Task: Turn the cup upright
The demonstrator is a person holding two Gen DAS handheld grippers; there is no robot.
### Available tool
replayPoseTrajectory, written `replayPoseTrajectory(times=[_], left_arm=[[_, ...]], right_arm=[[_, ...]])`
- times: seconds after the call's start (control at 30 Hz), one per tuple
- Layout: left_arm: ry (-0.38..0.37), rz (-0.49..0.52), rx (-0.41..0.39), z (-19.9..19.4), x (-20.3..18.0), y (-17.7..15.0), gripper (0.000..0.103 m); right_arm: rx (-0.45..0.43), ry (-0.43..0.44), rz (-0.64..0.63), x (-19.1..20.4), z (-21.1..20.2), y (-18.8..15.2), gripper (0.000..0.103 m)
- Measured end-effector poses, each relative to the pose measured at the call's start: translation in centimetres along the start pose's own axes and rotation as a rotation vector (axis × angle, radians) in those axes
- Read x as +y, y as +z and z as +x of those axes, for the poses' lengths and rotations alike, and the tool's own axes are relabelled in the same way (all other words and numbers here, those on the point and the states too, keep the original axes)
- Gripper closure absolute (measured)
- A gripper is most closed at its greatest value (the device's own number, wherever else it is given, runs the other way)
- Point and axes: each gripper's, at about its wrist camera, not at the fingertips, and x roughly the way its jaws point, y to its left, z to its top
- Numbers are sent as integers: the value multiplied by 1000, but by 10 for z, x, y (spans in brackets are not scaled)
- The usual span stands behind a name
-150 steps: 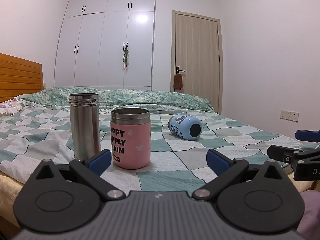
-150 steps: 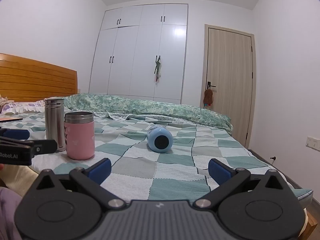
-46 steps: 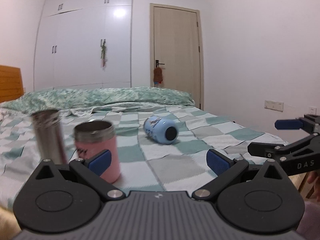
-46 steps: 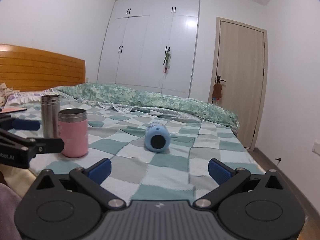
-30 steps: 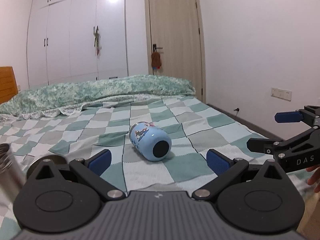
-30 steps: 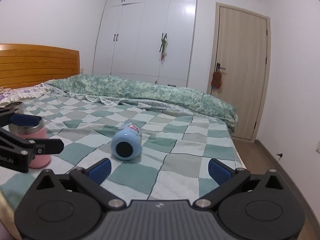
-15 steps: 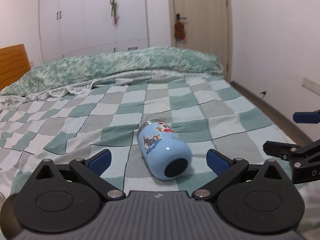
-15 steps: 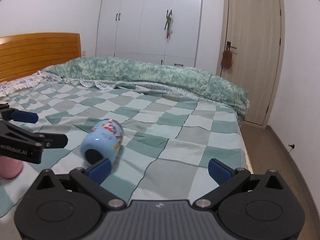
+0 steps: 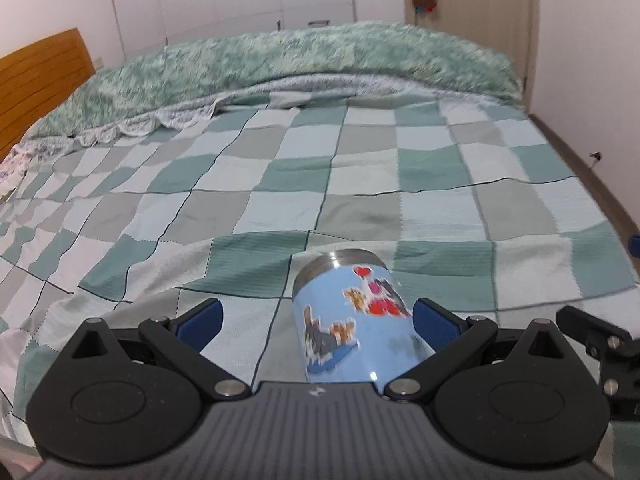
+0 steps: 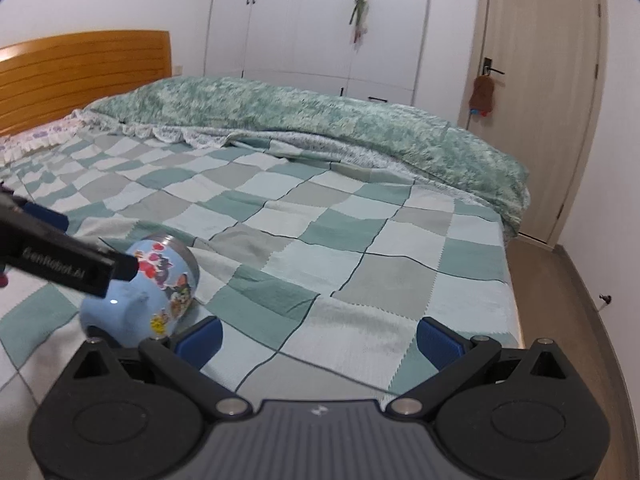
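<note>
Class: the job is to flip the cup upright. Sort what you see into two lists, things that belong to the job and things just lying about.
Belongs to the job:
- cup, on its side, between the open jaws
- left gripper
- bed it lies on

Just there:
- right gripper, open
- duvet
- headboard
- wardrobe
- door

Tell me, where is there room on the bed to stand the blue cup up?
The checkered blanket lies bare between the blue cup and the rumpled green quilt, and rightward to the bed's edge. It is crowded only around the cup, where the left gripper straddles it and the right gripper sits beside it.
</note>
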Motion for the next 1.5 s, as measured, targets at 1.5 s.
replayPoseTrajectory(times=[1.5], left_arm=[[-197,45,158,-17,-3,-27,16]], right_arm=[[-21,-4,-17,26,-44,-19,0]])
